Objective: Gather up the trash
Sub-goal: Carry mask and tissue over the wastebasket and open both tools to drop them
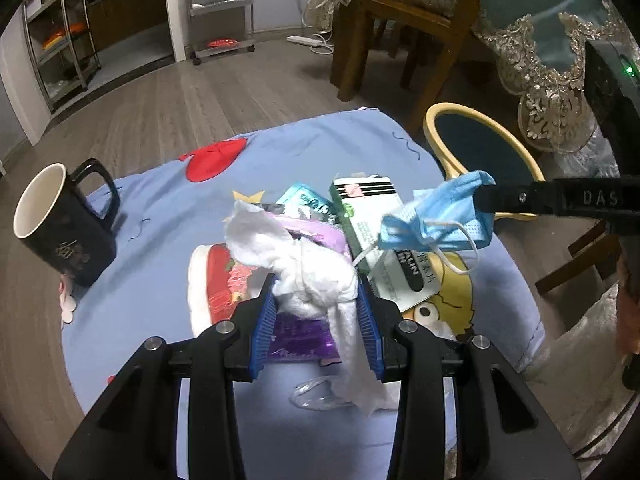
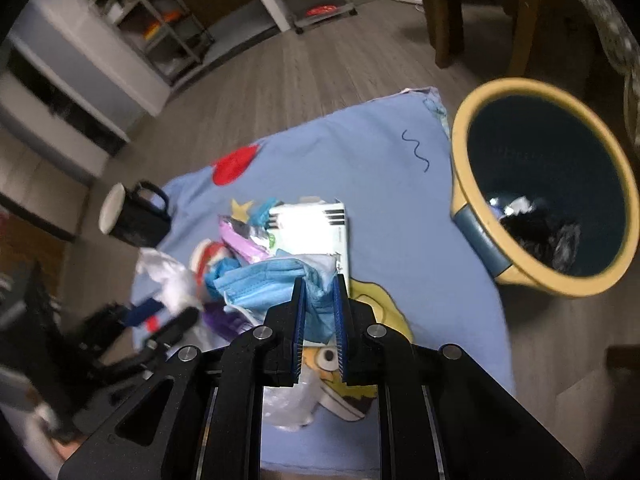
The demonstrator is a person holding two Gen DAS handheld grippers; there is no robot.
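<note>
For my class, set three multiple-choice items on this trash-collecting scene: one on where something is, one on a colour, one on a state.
1. Where does the bin stand?
A. on the blue cloth
B. on the floor beside the blue cloth
C. on a wooden chair

2. What colour is the face mask?
A. light blue
B. red
C. black

3. What is the state of the left gripper?
A. open and holding nothing
B. closed on the mug
C. closed on a crumpled white tissue

Answers:
1 B: the bin's base rests on floorboards at the cloth's edge.
2 A: the mask pinched in the right gripper is light blue.
3 C: the blue pads press the tissue from both sides; the mug stands apart, untouched.
</note>
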